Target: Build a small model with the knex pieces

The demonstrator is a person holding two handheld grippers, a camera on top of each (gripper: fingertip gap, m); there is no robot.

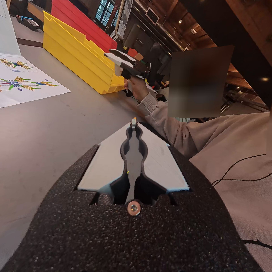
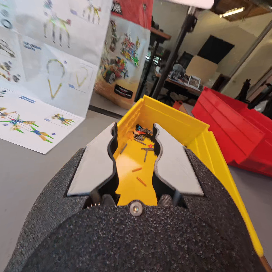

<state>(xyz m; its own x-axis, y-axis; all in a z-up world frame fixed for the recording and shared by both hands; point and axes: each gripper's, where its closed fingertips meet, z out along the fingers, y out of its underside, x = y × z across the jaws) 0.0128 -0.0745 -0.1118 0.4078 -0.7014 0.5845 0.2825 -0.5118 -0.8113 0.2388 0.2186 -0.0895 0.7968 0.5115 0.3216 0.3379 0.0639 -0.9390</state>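
Observation:
My left gripper [image 1: 133,124] is shut on a small grey construction-toy piece [image 1: 133,125] with an orange tip, held above the grey table [image 1: 58,132]. My right gripper [image 2: 134,126] is open and empty, hovering over the yellow bin [image 2: 176,122]. The bin holds several small grey, orange and black rods and connectors [image 2: 142,135]. In the left wrist view the right gripper [image 1: 117,57] shows farther off, held in a person's hand beside the yellow bin [image 1: 76,58].
A red bin [image 2: 235,132] lies beyond the yellow one and also shows in the left wrist view [image 1: 82,25]. A printed instruction sheet [image 2: 36,73] lies on the table and stands up at its left; it also shows in the left wrist view [image 1: 29,82]. A toy box [image 2: 125,58] stands behind. A beige sleeve [image 1: 191,135] is at right. Left tips to right tips: about 40 cm.

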